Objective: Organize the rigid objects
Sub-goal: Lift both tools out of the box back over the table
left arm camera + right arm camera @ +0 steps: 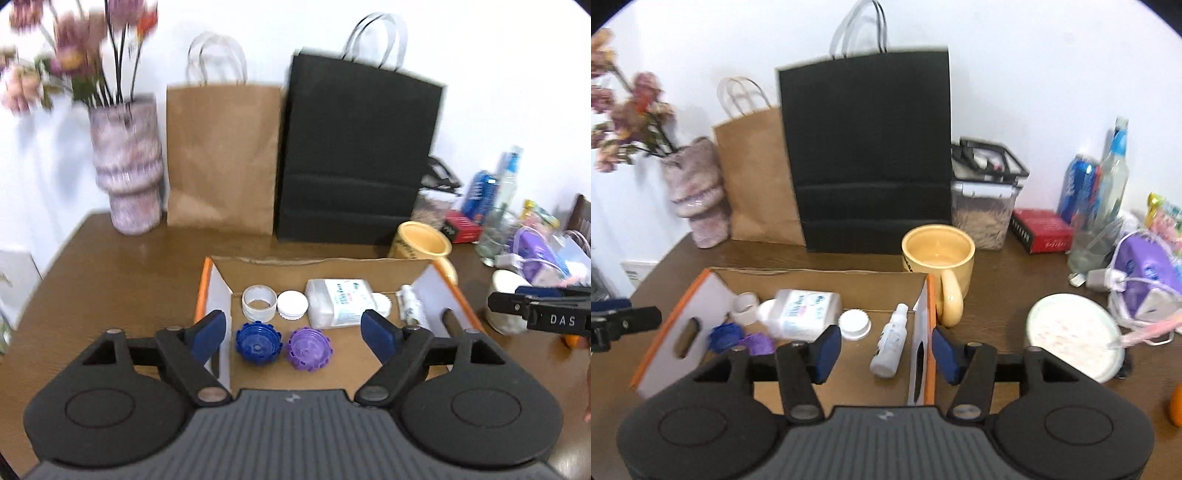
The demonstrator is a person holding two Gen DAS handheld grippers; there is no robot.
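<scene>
An open cardboard box (325, 261) (820, 275) with orange edges sits on the brown table. In it lie a blue cap (258, 343), a purple cap (308, 349), a white ring (259, 303), a white lid (292, 305), a white flat bottle (338, 307) (801, 314) and a small white spray bottle (891, 341) (409, 306). My left gripper (293, 338) is open and empty above the box's near side. My right gripper (884, 350) is open and empty, straddling the box's right wall. The right gripper also shows at the left wrist view's right edge (543, 314).
A yellow mug (940, 258) stands just behind the box's right corner. A black bag (868, 147), a brown bag (221, 155) and a flower vase (127, 166) line the wall. A round white container (1075, 338), bottles, a red box (1043, 229) and clutter fill the right side.
</scene>
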